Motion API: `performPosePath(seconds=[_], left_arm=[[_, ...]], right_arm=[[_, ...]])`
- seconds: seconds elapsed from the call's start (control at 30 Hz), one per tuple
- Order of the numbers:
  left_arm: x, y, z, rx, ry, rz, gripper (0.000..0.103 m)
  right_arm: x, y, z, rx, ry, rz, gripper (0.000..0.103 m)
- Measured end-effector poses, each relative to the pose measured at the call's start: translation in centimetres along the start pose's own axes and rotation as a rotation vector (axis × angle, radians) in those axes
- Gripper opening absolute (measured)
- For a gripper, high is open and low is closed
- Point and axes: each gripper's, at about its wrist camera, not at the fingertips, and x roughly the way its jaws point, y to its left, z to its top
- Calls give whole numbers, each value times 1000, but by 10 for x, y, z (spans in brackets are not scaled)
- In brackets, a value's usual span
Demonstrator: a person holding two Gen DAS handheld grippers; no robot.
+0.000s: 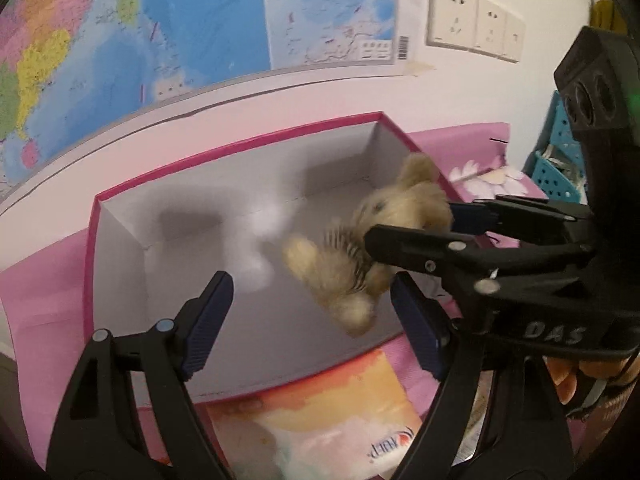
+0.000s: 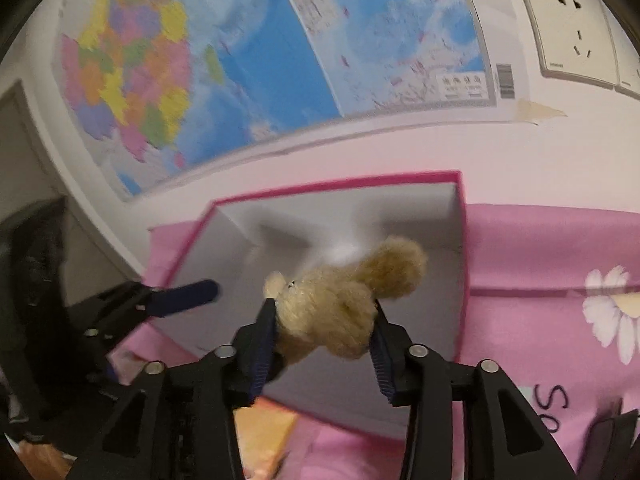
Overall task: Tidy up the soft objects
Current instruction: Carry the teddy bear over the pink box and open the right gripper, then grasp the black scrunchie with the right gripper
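Plush bear [image 2: 332,312] above box [image 2: 440,178], beneath map [image 2: 280,48].

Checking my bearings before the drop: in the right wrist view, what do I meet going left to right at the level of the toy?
Left gripper's blue pad → box floor → plush toy between the right gripper pads → box's right wall → pink cloth → white flower print.

Home room, likely bedroom: wall map [image 1: 160,32], wall sockets [image 1: 474,24], pink flowered cloth [image 2: 560,280], blue plastic basket [image 1: 560,152].
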Motion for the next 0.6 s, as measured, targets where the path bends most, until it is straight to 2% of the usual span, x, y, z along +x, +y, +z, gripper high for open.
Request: performPosePath(seconds=[0.1,0.27,0.43,0.53,0.6], left_arm=[[-4,1,-4,2,-10,12,82],[-28,4,-11,-3,-55,-14,82],[-75,12,-28,-17,-139,-71,83],[-106,19,-45,-28,-190,-70,87],[-123,24,-59,-37,-214,-43,89]], right_arm=[[-6,0,-4,-13,-13,-48,51],[-36,0,-14,-23,-65,-43,52],[-77,11,-35,-43,-108,65,53],[-94,27,-52,-82,-109,136,54],[-103,37,-67,-107,-97,191,54]])
